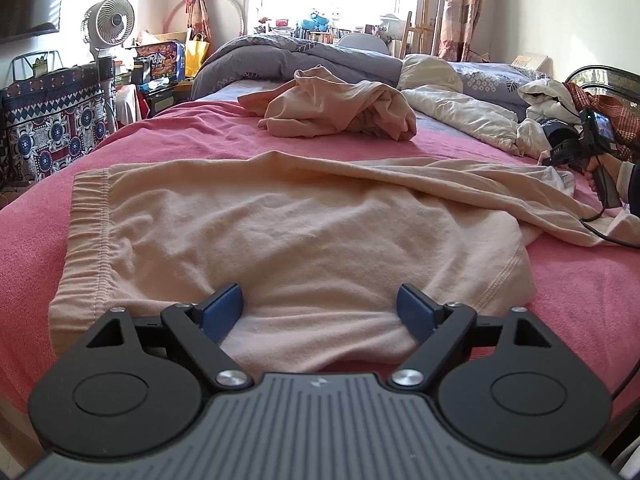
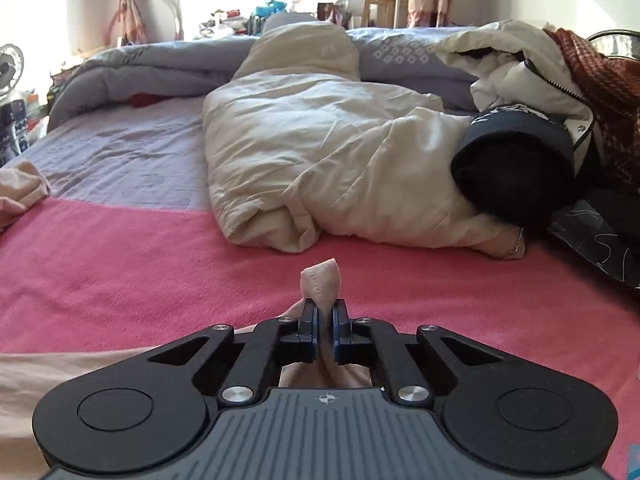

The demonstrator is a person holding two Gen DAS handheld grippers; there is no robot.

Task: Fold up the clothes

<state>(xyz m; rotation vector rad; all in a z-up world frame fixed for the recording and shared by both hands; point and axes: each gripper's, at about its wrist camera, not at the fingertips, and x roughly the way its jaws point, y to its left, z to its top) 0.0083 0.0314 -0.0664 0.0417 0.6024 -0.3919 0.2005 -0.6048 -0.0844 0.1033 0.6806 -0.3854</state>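
A pale peach garment (image 1: 280, 220) with an elastic waistband at its left lies spread on the pink blanket (image 1: 36, 240). My left gripper (image 1: 322, 300) stands open over its near edge, the blue pads apart with cloth lying between them, not pinched. A corner of the same peach garment (image 2: 322, 280) pokes up from my right gripper (image 2: 327, 312), which is shut on it just above the pink blanket (image 2: 160, 260). In the left wrist view the right gripper (image 1: 560, 156) sits at the garment's far right end, held by a hand (image 1: 604, 168).
A second crumpled peach garment (image 1: 340, 108) lies further back on the bed. A cream duvet (image 2: 320, 160), a grey quilt (image 1: 300, 60), a dark bag (image 2: 516, 168) and a white jacket (image 2: 520, 68) crowd the right and rear. A fan (image 1: 110, 24) and patterned furniture (image 1: 48, 120) stand left of the bed.
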